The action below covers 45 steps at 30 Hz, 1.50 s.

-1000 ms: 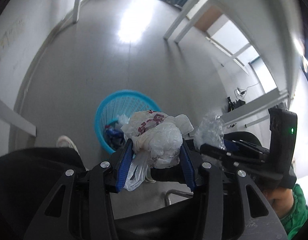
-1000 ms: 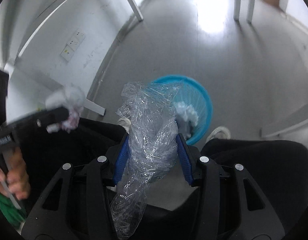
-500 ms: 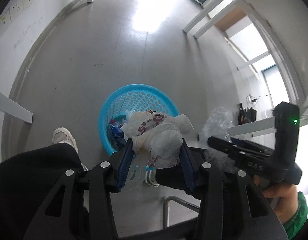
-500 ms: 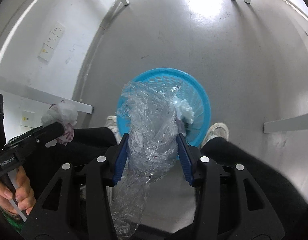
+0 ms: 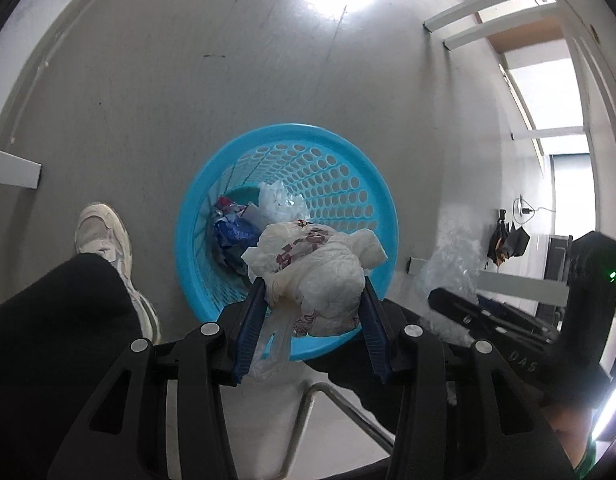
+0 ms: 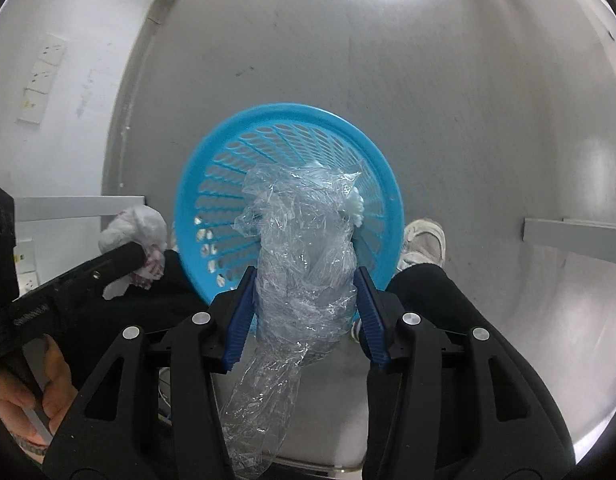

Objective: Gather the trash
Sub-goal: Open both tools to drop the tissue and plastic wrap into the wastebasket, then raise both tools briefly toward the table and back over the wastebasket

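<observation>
My left gripper (image 5: 312, 300) is shut on a crumpled white plastic bag with red print (image 5: 319, 268), held above the near rim of a blue perforated trash basket (image 5: 347, 172) on the floor. The basket holds blue and white wrappers (image 5: 244, 220). My right gripper (image 6: 304, 292) is shut on a wad of clear plastic film (image 6: 304, 248), also above the same basket (image 6: 236, 144). The left gripper with its white bag (image 6: 136, 232) shows at the left of the right wrist view; the right gripper's film (image 5: 451, 256) shows at the right of the left wrist view.
The person's black trouser legs (image 5: 56, 320) and a pale sneaker (image 5: 104, 236) stand beside the basket; the other sneaker (image 6: 423, 240) is on its other side. White table legs (image 6: 571, 236), a wall with sockets (image 6: 44, 76) and a metal chair frame (image 5: 335, 408) surround the grey floor.
Both grippers have tilted downward and moved over the basket, which now looks larger and sits right under the held trash. Both grips are unchanged.
</observation>
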Available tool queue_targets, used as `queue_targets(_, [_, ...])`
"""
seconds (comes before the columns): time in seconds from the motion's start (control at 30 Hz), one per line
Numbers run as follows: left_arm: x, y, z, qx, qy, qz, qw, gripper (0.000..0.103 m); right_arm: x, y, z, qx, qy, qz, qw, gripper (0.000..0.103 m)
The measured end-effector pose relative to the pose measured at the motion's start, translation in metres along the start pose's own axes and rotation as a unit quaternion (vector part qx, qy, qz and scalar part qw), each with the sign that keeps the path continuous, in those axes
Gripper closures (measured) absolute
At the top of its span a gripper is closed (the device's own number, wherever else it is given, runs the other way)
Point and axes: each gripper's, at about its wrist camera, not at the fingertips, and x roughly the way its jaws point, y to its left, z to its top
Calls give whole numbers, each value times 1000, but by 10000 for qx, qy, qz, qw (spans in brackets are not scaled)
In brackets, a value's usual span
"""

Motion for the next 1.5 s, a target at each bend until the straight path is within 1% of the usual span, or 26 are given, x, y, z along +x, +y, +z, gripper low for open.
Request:
queue_targets(0.1, [2,-8,6,52,-89,28,9999,58,8,-2,7,54,94,7,9999,55])
queue_targets(0.17, [6,-11,12,99,-103,31,9999,56,12,-1,11,23,104,-105,9999,54])
queue_targets(0.2, [8,-12,14,92,-120,36,9999,53,13,0,11,21,131,-87,9999,49])
queue_targets(0.23, [9,-13,16,58,-152,31,9999,41,15,0,12,66,162,2,9998,46])
queue_targets(0.27, [11,-13,18,27,-179,20,9998,20,16,-1,13,95,158,37,9998,37])
queue_targets(0.3, [10,-12,22,-12,-303,31,9995,17,16,-2,13,100,130,30,9999,32])
queue_targets(0.37, [6,-13,24,-19,-441,74,9990,17,15,-2,14,68,58,-8,10000,31])
queue_targets(0.5, [2,-17,26,2,-486,8,9988,17,12,-2,13,-56,-101,-127,9999,29])
queue_targets(0.53, [0,-19,25,42,-519,41,9986,17,9,2,12,-166,-192,-199,9995,29])
queue_targets(0.63, [-8,-26,21,151,-661,160,9976,17,-2,12,6,-335,-381,-38,9987,28])
queue_targets(0.67, [-10,-26,20,197,-693,198,9972,17,-4,17,3,-428,-452,-49,9980,27])
queue_targets(0.77, [-16,-34,13,416,-794,408,9951,18,-7,27,-6,-668,-519,-160,9963,27])
queue_targets(0.87, [-29,-37,7,419,-836,409,9948,17,-19,33,-16,-836,-698,-324,9935,27])
queue_targets(0.93, [-36,-40,0,556,-758,540,9941,17,-31,37,-24,-906,-897,-386,9911,27])
queue_targets(1.03, [-47,-42,-11,782,-837,740,9907,17,-50,39,-37,-930,-1162,-354,9882,26])
queue_targets(1.07, [-52,-41,-14,785,-865,740,9904,17,-57,40,-43,-959,-1237,-368,9870,26])
queue_targets(1.13, [-65,-39,-20,688,-956,576,9914,17,-71,42,-51,-999,-1398,-341,9845,25])
queue_targets(1.23, [-81,-40,-35,688,-1113,498,9901,17,-95,41,-71,-1051,-1668,-275,9800,21])
queue_targets(1.3, [-89,-43,-49,829,-1174,653,9875,16,-105,40,-82,-1044,-1755,-199,9787,20])
queue_targets(1.33, [-93,-45,-56,912,-1163,820,9856,16,-113,41,-88,-1055,-1842,-168,9771,20])
queue_targets(1.4, [-102,-48,-69,1016,-1203,990,9826,16,-126,43,-99,-1095,-2036,-216,9727,17])
queue_targets(1.5, [-127,-53,-93,1147,-1401,962,9788,16,-145,44,-118,-1143,-2322,-265,9656,15])
